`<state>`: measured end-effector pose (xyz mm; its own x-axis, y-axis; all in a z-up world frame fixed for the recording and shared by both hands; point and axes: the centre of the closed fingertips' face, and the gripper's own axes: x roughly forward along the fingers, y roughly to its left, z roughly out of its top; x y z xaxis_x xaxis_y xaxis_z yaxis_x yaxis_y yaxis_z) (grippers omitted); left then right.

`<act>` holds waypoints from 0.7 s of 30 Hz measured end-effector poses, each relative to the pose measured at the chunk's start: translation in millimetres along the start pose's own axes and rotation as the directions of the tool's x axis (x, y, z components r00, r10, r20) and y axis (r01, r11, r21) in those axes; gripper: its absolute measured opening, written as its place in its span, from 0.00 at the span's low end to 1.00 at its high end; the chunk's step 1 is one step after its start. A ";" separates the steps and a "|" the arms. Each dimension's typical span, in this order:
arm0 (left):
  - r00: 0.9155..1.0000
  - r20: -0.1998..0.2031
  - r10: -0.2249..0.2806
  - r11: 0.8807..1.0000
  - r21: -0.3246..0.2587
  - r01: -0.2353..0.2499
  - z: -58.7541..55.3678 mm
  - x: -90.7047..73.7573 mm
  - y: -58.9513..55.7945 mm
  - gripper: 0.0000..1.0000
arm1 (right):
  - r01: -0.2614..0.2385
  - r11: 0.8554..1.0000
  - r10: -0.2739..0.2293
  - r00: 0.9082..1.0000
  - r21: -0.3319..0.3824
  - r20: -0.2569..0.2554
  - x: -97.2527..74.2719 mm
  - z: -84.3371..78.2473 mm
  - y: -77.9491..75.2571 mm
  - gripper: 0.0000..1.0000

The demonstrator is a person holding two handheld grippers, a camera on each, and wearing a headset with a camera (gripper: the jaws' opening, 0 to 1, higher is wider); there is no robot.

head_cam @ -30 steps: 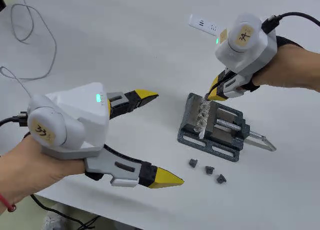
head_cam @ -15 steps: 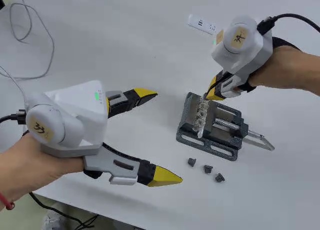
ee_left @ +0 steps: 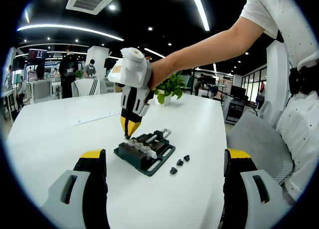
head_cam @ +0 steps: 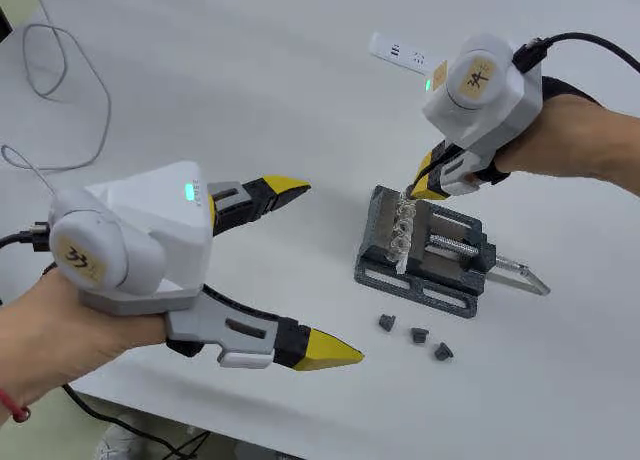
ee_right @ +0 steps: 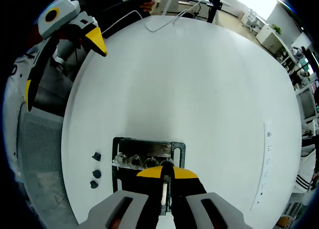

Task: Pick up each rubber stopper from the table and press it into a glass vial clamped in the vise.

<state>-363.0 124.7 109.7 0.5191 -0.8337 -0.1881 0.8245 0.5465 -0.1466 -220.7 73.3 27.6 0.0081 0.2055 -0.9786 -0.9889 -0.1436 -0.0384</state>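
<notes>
Over the vise, 12 o'clock end: right claw, jaws together, tips at the vials; left claw spread wide, empty; three stoppers at vise's 6 o'clock.

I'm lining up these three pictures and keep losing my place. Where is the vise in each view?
Head view: vise right of centre, under the right gripper.
Left gripper view: vise at centre, slightly low.
Right gripper view: vise low centre, partly behind the jaws.
Shared landmark: three stoppers lying beside it.
</notes>
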 end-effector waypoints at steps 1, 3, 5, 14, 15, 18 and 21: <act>1.000 -0.001 0.001 1.000 0.000 -0.001 0.1 -0.4 0.0 0.98 | 0.003 1.000 -0.003 1.000 0.000 0.002 -0.1 0.0 -0.4 0.00; 1.000 -0.002 0.001 1.000 0.000 -0.001 0.0 -1.0 -0.3 0.98 | 0.006 1.000 -0.006 1.000 -0.005 0.007 -0.2 -0.1 -1.0 0.00; 1.000 -0.006 0.000 1.000 -0.001 0.000 -0.7 -1.3 -1.2 0.98 | 0.009 1.000 -0.009 1.000 -0.004 0.010 -0.3 0.0 -0.8 0.00; 1.000 -0.007 0.001 1.000 -0.001 -0.001 -0.3 -2.6 -1.9 0.98 | 0.000 1.000 -0.001 0.999 0.014 0.034 -1.3 1.3 1.4 0.00; 1.000 -0.008 0.002 1.000 -0.002 -0.002 -0.8 -2.9 -1.8 0.98 | 0.000 1.000 0.000 0.999 0.009 0.035 -1.0 1.7 1.3 0.00; 1.000 -0.011 0.002 1.000 -0.002 -0.002 -1.8 -3.5 -1.4 0.98 | -0.001 1.000 0.001 0.999 0.011 0.037 -1.3 2.0 1.9 0.00; 1.000 -0.010 0.003 1.000 -0.002 -0.003 -1.6 -3.7 -0.8 0.98 | 0.002 1.000 -0.002 0.999 0.003 0.039 -1.6 1.6 1.1 0.00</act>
<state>-365.9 127.4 108.9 0.5197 -0.8310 -0.1984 0.8222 0.5495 -0.1483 -222.0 74.3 29.5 0.0042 0.2437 -0.9698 -0.9893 -0.1403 -0.0395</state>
